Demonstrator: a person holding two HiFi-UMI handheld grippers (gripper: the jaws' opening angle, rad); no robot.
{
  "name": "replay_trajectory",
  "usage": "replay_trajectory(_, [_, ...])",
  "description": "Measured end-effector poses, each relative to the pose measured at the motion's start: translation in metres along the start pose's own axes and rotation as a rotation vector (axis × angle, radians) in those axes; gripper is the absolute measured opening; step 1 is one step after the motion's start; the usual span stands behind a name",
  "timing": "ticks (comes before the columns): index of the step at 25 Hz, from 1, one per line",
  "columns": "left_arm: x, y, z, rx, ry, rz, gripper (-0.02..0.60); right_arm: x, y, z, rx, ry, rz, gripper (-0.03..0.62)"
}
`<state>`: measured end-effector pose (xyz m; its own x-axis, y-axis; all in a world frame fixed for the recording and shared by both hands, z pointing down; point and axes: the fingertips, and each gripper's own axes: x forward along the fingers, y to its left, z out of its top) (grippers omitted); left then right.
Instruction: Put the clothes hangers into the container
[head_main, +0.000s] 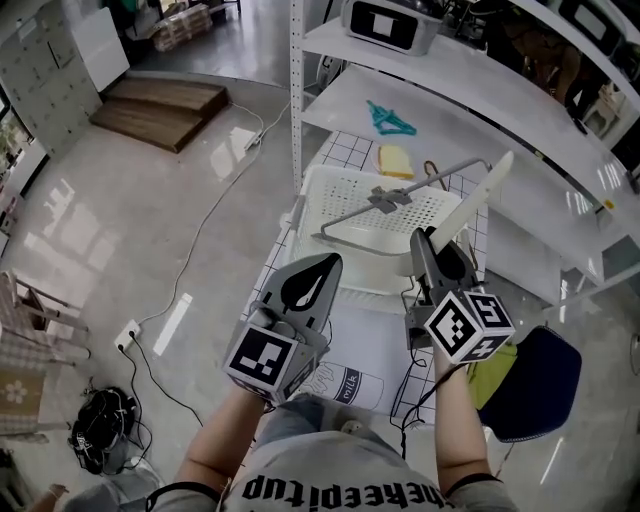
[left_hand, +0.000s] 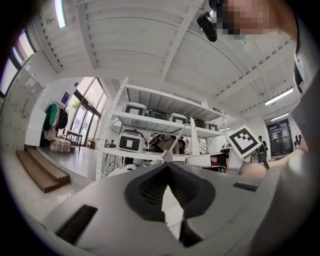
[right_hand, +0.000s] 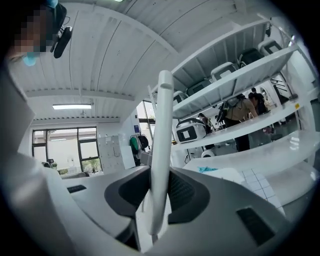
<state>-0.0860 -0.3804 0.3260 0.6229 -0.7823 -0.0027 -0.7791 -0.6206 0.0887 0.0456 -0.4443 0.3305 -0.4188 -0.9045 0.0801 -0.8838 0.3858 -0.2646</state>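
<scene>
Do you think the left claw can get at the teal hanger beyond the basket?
Probably yes: the left claw is empty and the teal hanger lies uncovered, though the basket stands between.

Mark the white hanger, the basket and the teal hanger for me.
white hanger (head_main: 478, 200): head view, on its white arm.
basket (head_main: 375, 270): head view, on the near wall.
teal hanger (head_main: 388, 118): head view, on its middle.

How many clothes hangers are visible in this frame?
2. A white hanger is gripped in the right claw above the basket; a teal hanger lies on the shelf. The yellow item nearby may be another.
</scene>
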Motion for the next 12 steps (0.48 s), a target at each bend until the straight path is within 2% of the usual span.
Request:
replay_trajectory(4, [0.004, 0.004, -0.003, -0.006, 0.001, -0.003, 0.014, 0.007, -0.002, -0.006, -0.036, 0.038, -0.019, 0.134])
replay_trajectory(8, [0.009, 0.007, -0.005, 0.009, -0.021, -0.005, 0.014, 0.004, -0.003, 0.014, -0.122, -0.02, -0.051, 0.185])
replay_trajectory(12, [0.012, 0.003, -0.003, -0.008, -0.012, -0.013, 0.014, 0.0, 0.001, 0.032, -0.167, -0.059, -0.044, 0.187])
